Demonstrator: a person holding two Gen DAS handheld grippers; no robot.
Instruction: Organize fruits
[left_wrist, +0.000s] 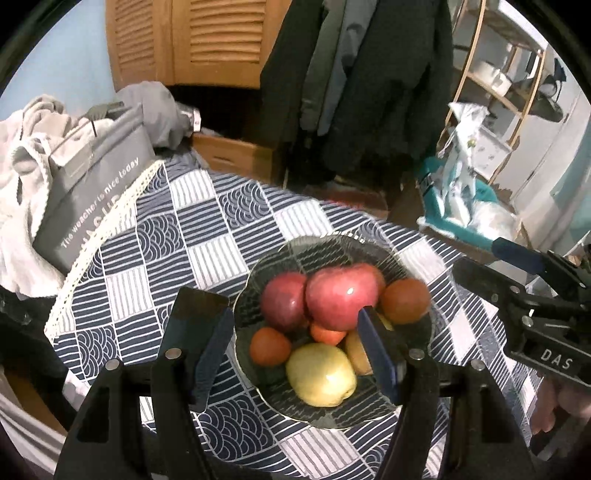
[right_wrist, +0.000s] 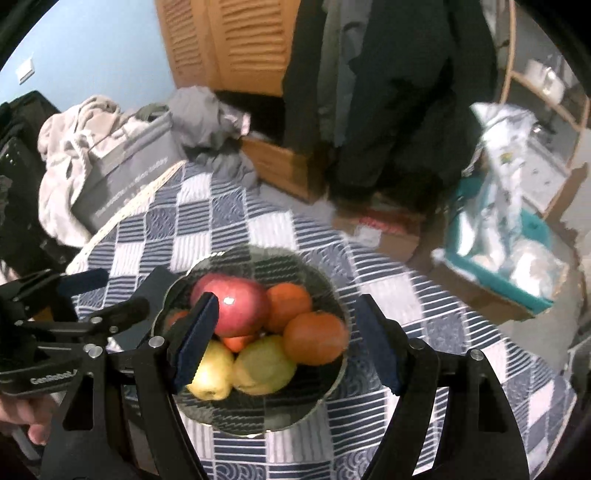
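Closest to us in the left wrist view, our left tongs (left_wrist: 295, 332) stand spread wide and hold nothing, their blue-padded fingers (left_wrist: 376, 354) hanging just above the near side of a glass bowl (left_wrist: 402, 410). That bowl sits on the worktop (left_wrist: 192, 236), which is covered by a blue and white patterned cloth. Inside it the fruit is piled together: two red apples (left_wrist: 341, 297) touching at the back, an orange fruit (left_wrist: 404, 301) at the right rim, another orange one (left_wrist: 270, 346) at the left, a small orange piece between them, and a yellow apple (left_wrist: 320, 374) nearest us. A second yellowish fruit is partly hidden behind our right-hand finger.

From the right wrist view, our right tongs (right_wrist: 284, 339) are likewise released and empty, one finger over the bowl (right_wrist: 332, 384) at its left side and the other out beyond its right rim. We see one red apple (right_wrist: 240, 306) at the back, two orange fruits (right_wrist: 314, 338) on the right and two yellow ones at the front.

At the far left edge of the worktop a grey bag (left_wrist: 92, 192) with white lettering stands beside a heap of pale fabric (left_wrist: 22, 155). Dark coats (left_wrist: 369, 81) hang behind, next to a wooden louvred door (left_wrist: 192, 40).
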